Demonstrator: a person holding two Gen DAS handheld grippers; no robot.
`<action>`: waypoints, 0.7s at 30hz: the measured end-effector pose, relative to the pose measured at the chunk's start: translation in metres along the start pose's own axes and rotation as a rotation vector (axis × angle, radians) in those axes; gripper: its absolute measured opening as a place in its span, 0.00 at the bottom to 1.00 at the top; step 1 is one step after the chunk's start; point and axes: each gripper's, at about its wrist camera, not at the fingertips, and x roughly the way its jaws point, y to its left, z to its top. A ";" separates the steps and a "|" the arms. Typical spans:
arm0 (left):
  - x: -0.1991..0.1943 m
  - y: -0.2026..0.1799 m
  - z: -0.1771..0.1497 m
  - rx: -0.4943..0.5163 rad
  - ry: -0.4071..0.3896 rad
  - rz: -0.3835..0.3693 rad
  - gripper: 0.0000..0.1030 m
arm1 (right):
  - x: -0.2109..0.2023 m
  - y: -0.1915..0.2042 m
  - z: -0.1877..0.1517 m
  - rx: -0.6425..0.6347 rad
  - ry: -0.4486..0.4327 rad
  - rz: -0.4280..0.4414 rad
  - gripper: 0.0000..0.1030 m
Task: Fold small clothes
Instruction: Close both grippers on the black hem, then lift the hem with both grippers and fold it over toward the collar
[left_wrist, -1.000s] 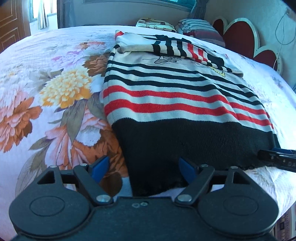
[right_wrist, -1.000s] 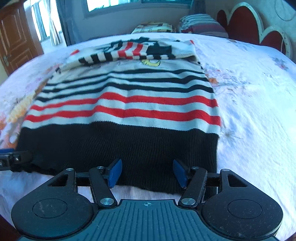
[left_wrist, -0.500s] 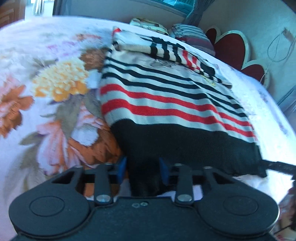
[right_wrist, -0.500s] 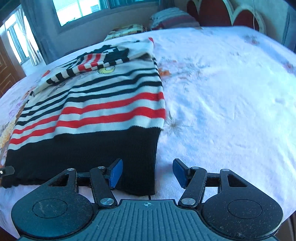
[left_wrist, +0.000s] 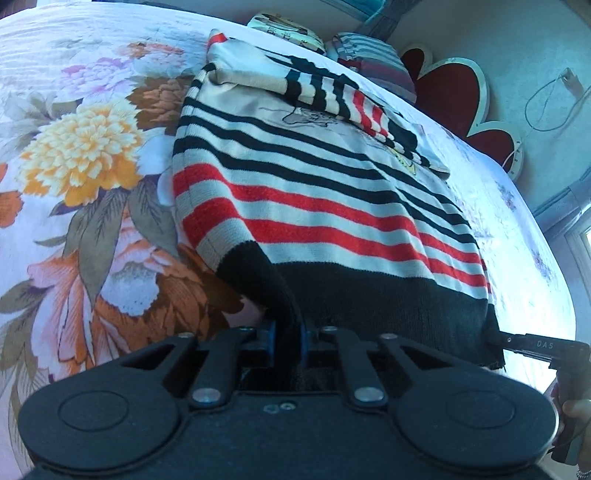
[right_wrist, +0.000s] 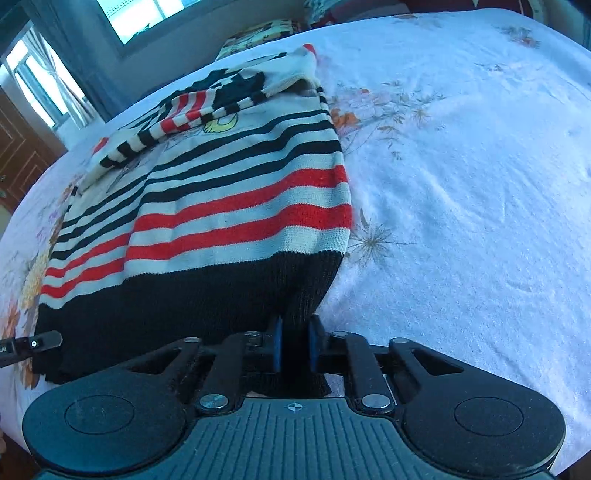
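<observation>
Sweater, knit, cream w/ red and black stripes and black hem band, lies flat on floral bedsheet; sleeves already folded across chest, so side folds look done, bottom-to-top fold left. Left gripper closed on hem's left corner; right gripper closed on right corner. Both corners lifted slightly off the sheet, rest of the garment ahead of the jaws.

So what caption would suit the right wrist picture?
Right gripper pinching the black hem corner of a striped sweater on a bed.
</observation>
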 end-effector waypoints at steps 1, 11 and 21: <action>-0.001 -0.002 0.001 0.010 -0.009 -0.004 0.10 | -0.001 0.000 0.002 0.001 -0.004 0.009 0.10; -0.023 -0.028 0.061 0.057 -0.191 -0.064 0.09 | -0.027 0.021 0.057 0.010 -0.165 0.115 0.09; 0.002 -0.043 0.152 0.030 -0.337 -0.077 0.09 | 0.004 0.038 0.165 0.001 -0.299 0.164 0.09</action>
